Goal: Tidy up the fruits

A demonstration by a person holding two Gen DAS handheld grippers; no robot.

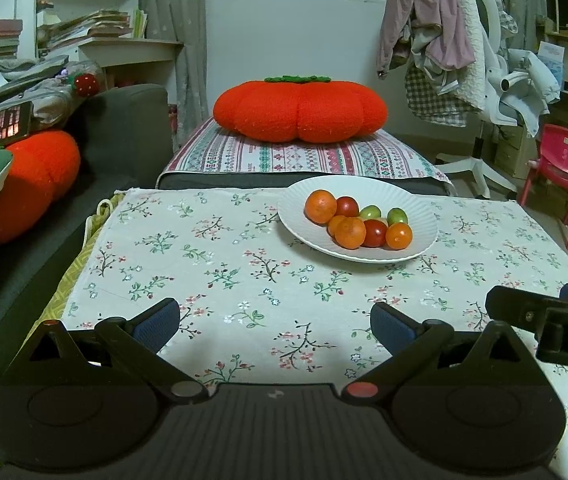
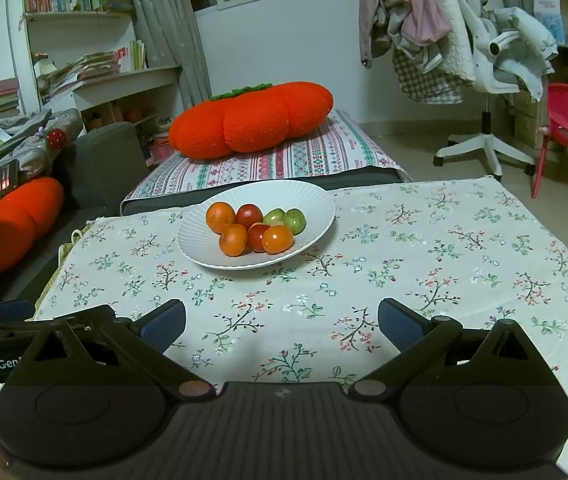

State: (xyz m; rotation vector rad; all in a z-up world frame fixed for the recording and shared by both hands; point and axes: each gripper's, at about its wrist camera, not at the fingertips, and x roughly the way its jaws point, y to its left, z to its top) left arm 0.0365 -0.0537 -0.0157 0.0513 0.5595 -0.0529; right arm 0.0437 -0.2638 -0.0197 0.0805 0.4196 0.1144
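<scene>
The fruits (image 1: 358, 220) lay heaped on a white plate (image 1: 304, 228) at the desk's (image 1: 204, 264) far side. Left gripper (image 1: 275, 326) and right gripper (image 2: 282, 324) hovered near, both released and empty, seemingly poised for approach.

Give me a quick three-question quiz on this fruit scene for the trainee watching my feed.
1. True or false: the left gripper is shut on a fruit.
2. What colour are the two small fruits at the far right of the pile on the white plate?
3. Where does every fruit lie: A) on the floral cloth, B) on the plate, C) in the right gripper?

Key: 1. False, both grippers are open and hold nothing. 2. Green. 3. B.
</scene>
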